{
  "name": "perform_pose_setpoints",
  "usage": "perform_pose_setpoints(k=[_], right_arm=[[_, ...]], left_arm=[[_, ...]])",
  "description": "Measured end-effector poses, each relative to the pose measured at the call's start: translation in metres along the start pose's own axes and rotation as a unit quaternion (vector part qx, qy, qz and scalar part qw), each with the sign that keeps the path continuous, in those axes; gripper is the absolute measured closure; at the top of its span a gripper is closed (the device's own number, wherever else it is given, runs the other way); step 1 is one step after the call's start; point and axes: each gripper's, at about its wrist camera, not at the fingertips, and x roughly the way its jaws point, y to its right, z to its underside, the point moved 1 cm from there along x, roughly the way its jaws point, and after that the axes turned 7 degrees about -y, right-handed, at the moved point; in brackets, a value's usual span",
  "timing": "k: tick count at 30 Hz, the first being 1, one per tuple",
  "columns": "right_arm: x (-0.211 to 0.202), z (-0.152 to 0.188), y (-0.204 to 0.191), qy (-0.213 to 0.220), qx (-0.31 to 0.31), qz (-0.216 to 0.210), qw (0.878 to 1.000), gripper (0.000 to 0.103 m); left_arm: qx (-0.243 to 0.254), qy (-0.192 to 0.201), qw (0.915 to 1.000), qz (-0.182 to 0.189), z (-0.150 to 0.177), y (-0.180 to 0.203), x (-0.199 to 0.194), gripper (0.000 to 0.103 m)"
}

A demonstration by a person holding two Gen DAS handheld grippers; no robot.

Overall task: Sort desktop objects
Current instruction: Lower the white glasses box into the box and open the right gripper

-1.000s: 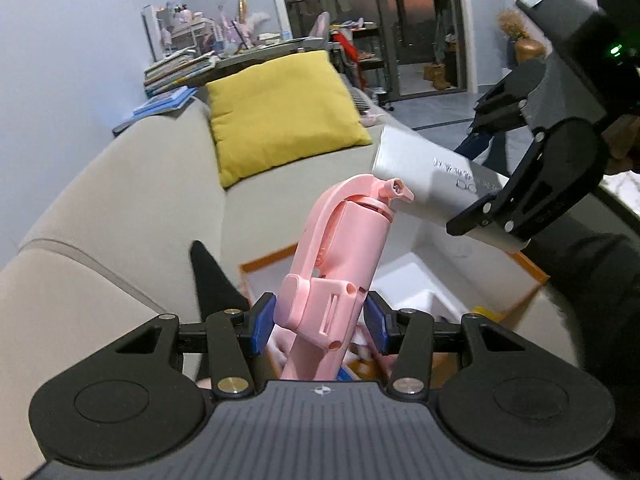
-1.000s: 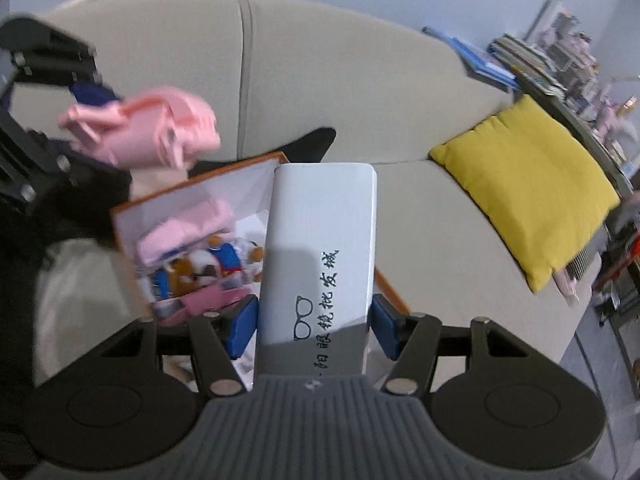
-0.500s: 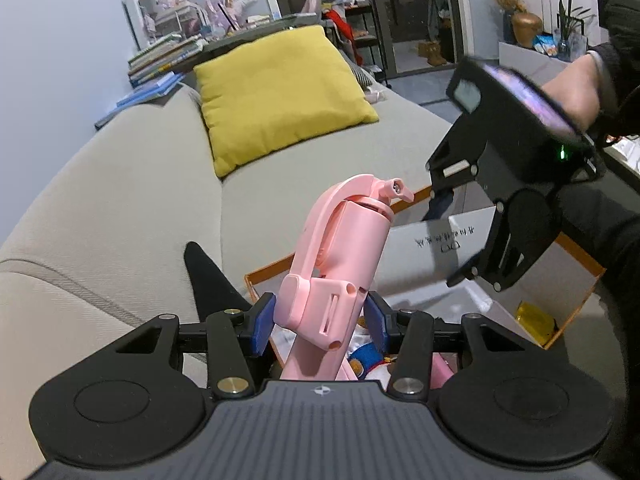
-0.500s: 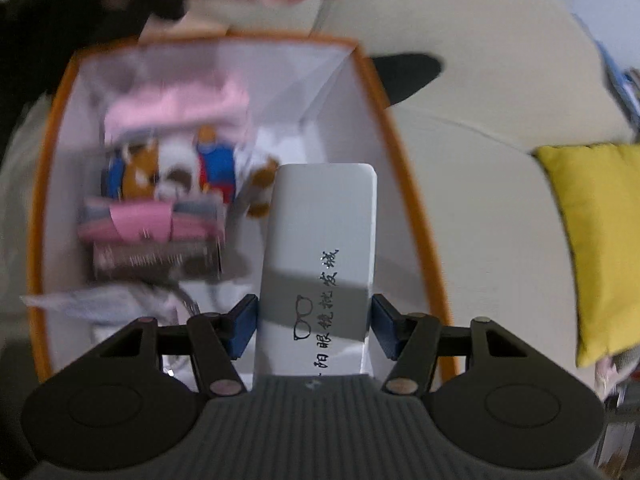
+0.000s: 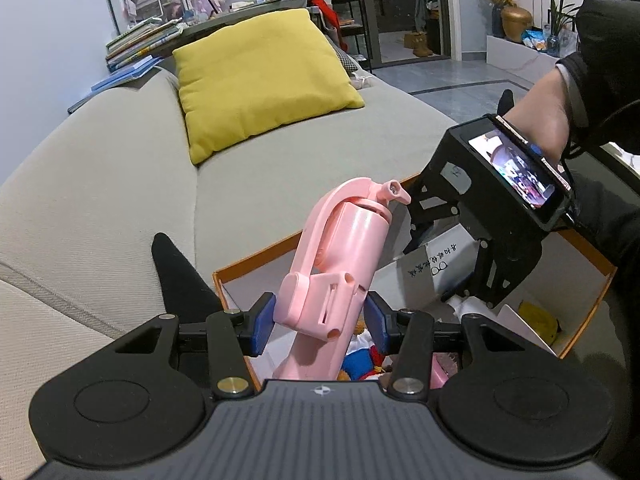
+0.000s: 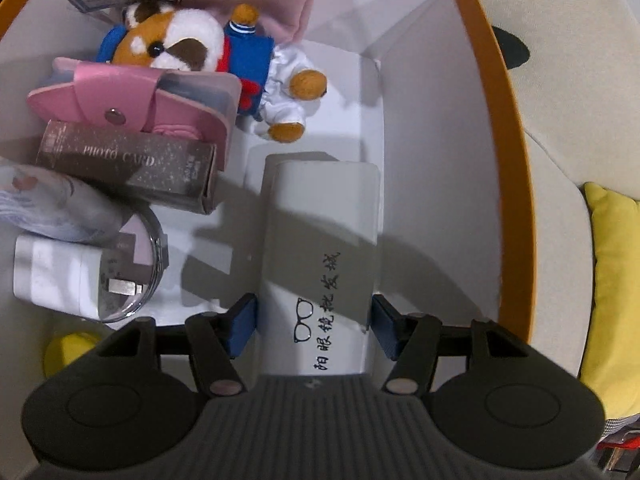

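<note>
Lowered into the orange-rimmed box (image 6: 508, 184) since the earlier frame, my right gripper (image 6: 314, 326) clasped the white glasses case (image 6: 320, 240) beside the plush dog (image 6: 192, 44), pink pouch (image 6: 132, 100) and photo card box (image 6: 132, 168) already sorted inside. My left gripper (image 5: 320, 322) gripped the pink gadget (image 5: 340, 264) above the box; both awaited release.

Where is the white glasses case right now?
The white glasses case with black lettering is clamped in the right gripper, inside the orange-rimmed white box, by its right wall in the right wrist view, below the plush dog.
</note>
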Motion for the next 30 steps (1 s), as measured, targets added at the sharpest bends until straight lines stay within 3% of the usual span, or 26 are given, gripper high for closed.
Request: perform_pose_setpoints(k=[7,12,20,24,25,30], right_arm=[[-0.023,0.006,-0.001,0.014,0.005,0.025,1.0,0.038],[-0.031,0.017,-0.011,0.032,0.004,-0.001,0.999,0.053],[-0.016,0.019,-0.017,0.027,0.005,0.057,0.998,0.06],[-0.015,0.02,-0.011,0.026,0.026,0.072,0.997,0.064],[-0.017,0.021,-0.01,0.027,0.029,0.07,0.997,0.071],[-0.052,0.033,-0.001,0.062,0.083,0.041,0.994,0.072]], left_arm=[[0.009,-0.002,0.9999,-0.008,-0.004,0.0,0.003,0.047],[0.024,0.002,0.9997,-0.01,-0.007,0.006,0.003,0.047],[0.071,-0.004,0.9969,-0.033,-0.017,0.022,0.014,0.047],[0.106,-0.001,0.9932,-0.047,-0.022,0.031,0.02,0.047],[0.116,-0.002,0.992,-0.051,-0.023,0.034,0.023,0.047],[0.186,-0.002,0.9803,-0.066,-0.027,0.051,0.035,0.047]])
